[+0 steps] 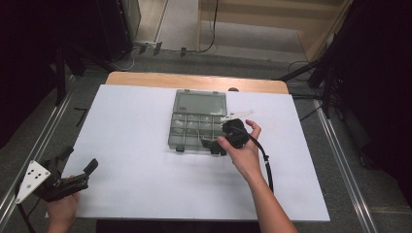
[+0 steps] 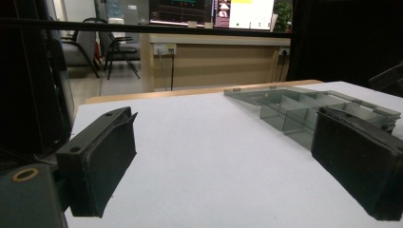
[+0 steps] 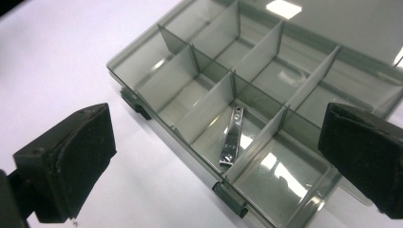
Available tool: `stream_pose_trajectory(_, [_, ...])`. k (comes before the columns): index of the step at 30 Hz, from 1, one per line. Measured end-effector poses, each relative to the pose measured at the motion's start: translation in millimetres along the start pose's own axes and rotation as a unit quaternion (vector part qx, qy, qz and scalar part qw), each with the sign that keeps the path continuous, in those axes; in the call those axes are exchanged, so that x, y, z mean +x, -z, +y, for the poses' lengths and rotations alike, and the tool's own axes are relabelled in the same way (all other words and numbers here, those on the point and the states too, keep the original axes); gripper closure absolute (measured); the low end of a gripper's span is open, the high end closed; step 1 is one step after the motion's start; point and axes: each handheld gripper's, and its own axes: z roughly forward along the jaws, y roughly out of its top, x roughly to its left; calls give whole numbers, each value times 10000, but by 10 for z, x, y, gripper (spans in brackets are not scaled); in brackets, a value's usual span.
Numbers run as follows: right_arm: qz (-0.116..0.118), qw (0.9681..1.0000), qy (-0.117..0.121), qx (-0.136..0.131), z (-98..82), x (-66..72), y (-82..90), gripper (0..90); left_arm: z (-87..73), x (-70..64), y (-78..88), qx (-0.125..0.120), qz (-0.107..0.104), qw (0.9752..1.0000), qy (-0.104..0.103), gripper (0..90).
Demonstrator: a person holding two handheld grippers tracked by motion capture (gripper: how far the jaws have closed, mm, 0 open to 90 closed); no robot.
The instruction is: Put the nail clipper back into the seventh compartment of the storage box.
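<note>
Nail clipper of shiny metal lies flat in a near-row compartment of the clear grey plastic organiser box. Right gripper hovers over it, jaws spread, empty. Left gripper, well apart, gapes empty too.

1. We count one clear organizer box on the table, its lid open.
2. In the right gripper view we can count eight compartments in that box, in two rows of four.
3. We see one metal nail clipper, lying in a near-row compartment.
4. We count two grippers: the left gripper and the right gripper.
5. We see one white table.
</note>
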Motion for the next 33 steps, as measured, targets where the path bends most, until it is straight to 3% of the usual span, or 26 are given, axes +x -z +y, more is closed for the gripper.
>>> stream_pose_trajectory(16, [-263, 9970, 108, -716, -312, -23, 377, 0, -1, -10, -3, 12, 6, 10000, -13, 72])
stream_pose_trajectory(33, [-448, 9939, -26, -1003, -656, -93, 601, 0, -1, -12, -3, 20, 6, 10000, -18, 72])
